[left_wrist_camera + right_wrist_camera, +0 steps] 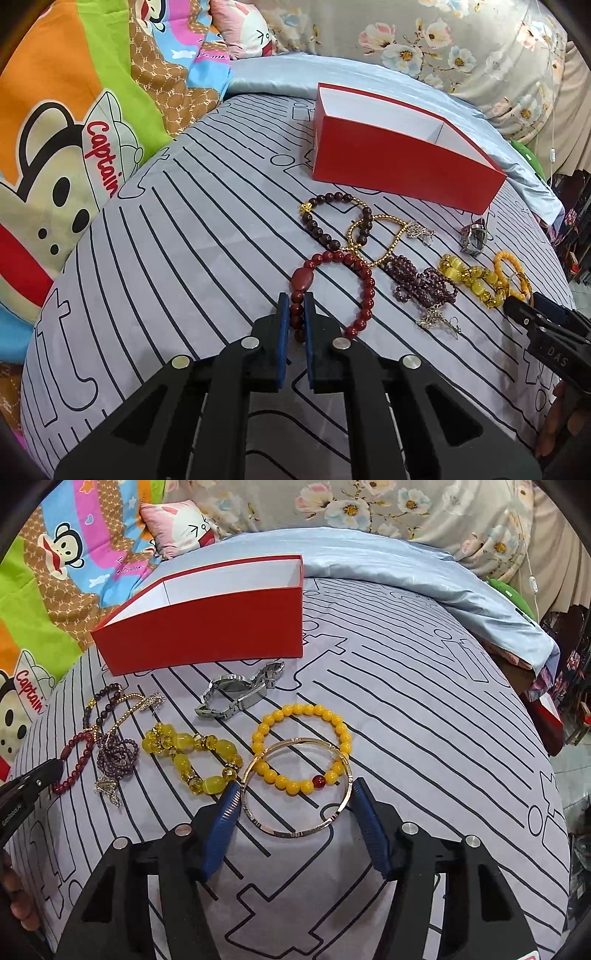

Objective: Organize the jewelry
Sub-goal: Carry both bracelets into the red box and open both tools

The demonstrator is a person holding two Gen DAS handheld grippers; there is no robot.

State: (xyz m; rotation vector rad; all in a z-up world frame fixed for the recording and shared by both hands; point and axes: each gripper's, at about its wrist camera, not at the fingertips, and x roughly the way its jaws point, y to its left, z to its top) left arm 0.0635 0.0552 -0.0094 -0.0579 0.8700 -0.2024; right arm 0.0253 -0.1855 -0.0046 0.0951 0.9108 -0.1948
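Left view, left gripper (296,306): jaws are pinching the red bracelet (364,286) near its oval stone (302,279); beads are sitting squeezed between the blue pads.
Left view, red bracelet: it is lying on the striped sheet (177,240), its loop stretching away from the gripper toward the box (402,166).
Left view, hard to make out: dark bracelet (332,221), gold chain (373,240) and purple beads (421,284) are overlapping in one tangle; the silver charms (436,317) are too small to read.
Left view, cut off: the right gripper (524,306) is poking in at the right edge, only its tip showing; the bangle is not showing here, and the orange bracelet (511,273) is partly hiding behind that tip.
Left view, box: open top is facing up, long axis running left to right beyond the jewelry; a divider is showing inside.

Right view, right gripper (295,794): jaws are spread wide and are bracketing the bangle (275,832); both pads seem to be touching its rim, but I cannot tell if they are gripping.
Right view, bangle: it is lying flat, overlapping the orange bracelet (295,710).
Right view, only here: the watch (236,694) is showing clearly, lying in front of the box (207,635) with its strap running left to right.
Right view, yellow beads (192,753): they are lying left of the bangle.
Right view, cut off: the left gripper (44,775) is showing only as a black tip at the left edge by the red bracelet (74,768).
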